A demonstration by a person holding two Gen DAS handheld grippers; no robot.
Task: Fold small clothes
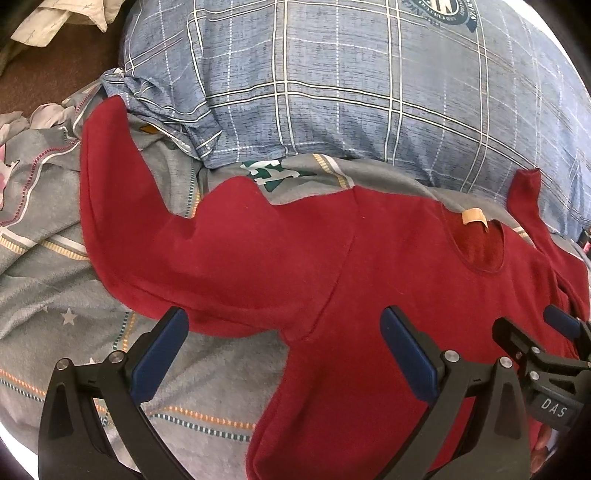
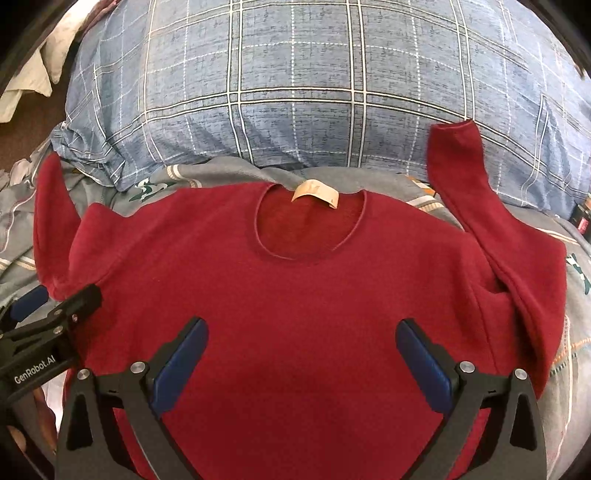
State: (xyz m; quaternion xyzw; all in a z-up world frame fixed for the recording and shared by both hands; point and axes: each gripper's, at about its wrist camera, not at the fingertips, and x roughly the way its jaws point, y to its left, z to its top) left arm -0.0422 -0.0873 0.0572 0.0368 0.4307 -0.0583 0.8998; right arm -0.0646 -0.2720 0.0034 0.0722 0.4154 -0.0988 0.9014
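A dark red long-sleeved sweater (image 2: 295,288) lies flat, front up, on a grey patterned bedsheet (image 1: 55,258), neckline away from me with a beige label (image 2: 316,192) in the collar. Its left sleeve (image 1: 107,192) stretches out and bends up to the far left; its right sleeve (image 2: 476,206) bends up toward the pillow. My left gripper (image 1: 284,332) hovers open over the sweater's left armpit area (image 1: 295,332). My right gripper (image 2: 301,339) hovers open above the chest, nothing between its blue pads (image 2: 181,365). Each gripper also shows in the other's view: the right gripper (image 1: 554,332), the left gripper (image 2: 44,314).
A large blue plaid pillow (image 2: 295,81) lies just beyond the sweater's collar. Crumpled pale fabric (image 1: 66,18) sits on brown floor at the far left. A small dark object (image 2: 581,218) lies at the right edge by the pillow.
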